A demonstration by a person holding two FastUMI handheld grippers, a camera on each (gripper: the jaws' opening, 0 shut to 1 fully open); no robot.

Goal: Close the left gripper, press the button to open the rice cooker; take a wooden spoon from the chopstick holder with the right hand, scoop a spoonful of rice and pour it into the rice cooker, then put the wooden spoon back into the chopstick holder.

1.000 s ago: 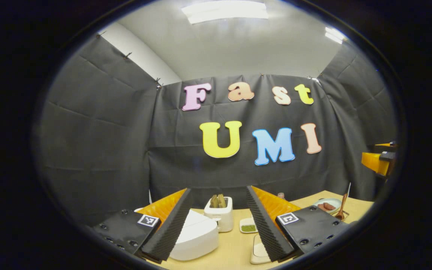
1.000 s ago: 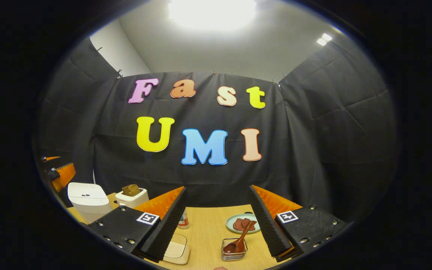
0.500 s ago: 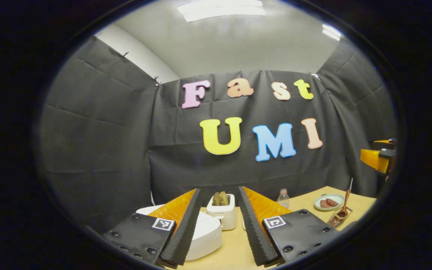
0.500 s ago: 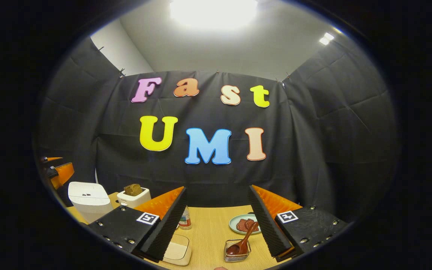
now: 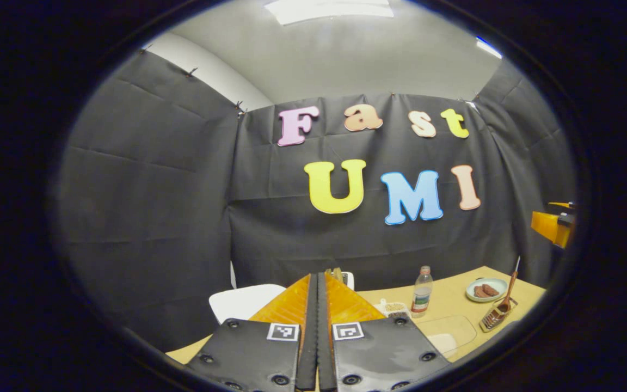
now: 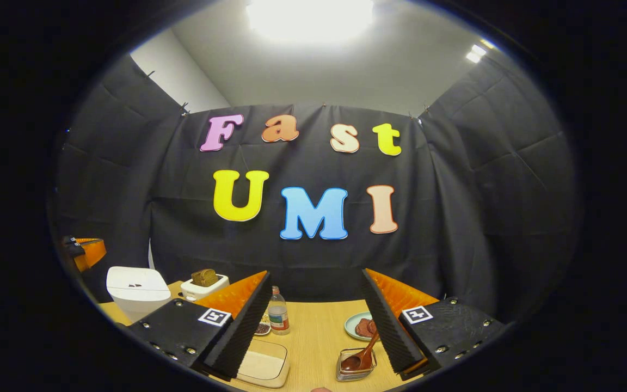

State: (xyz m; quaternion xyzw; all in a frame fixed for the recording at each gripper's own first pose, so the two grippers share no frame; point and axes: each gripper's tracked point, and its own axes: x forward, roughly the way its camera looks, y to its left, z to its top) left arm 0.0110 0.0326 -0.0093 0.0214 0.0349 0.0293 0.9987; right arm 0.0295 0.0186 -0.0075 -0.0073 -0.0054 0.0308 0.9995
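The white rice cooker (image 5: 240, 302) (image 6: 136, 288) stands closed at the table's left end. In the left gripper view my left gripper (image 5: 318, 276) is shut with nothing in it, held above the table just right of the cooker. A wooden spoon (image 6: 365, 354) (image 5: 506, 294) leans in the wire chopstick holder (image 6: 356, 367) (image 5: 494, 317). My right gripper (image 6: 316, 275) is open and empty, the holder low between its fingers. A shallow clear box of pale rice (image 6: 263, 365) (image 5: 447, 329) lies left of the holder.
A white toaster (image 6: 204, 283) with bread stands beside the cooker. A small bottle (image 6: 278, 316) (image 5: 422, 296), a little dish (image 6: 262, 328) and a green plate with brown pieces (image 6: 360, 325) (image 5: 487, 288) sit on the wooden table (image 6: 319, 332).
My left gripper has gone from open to fully shut and its view has swung slightly left. The right gripper stays open and has drifted slightly left.
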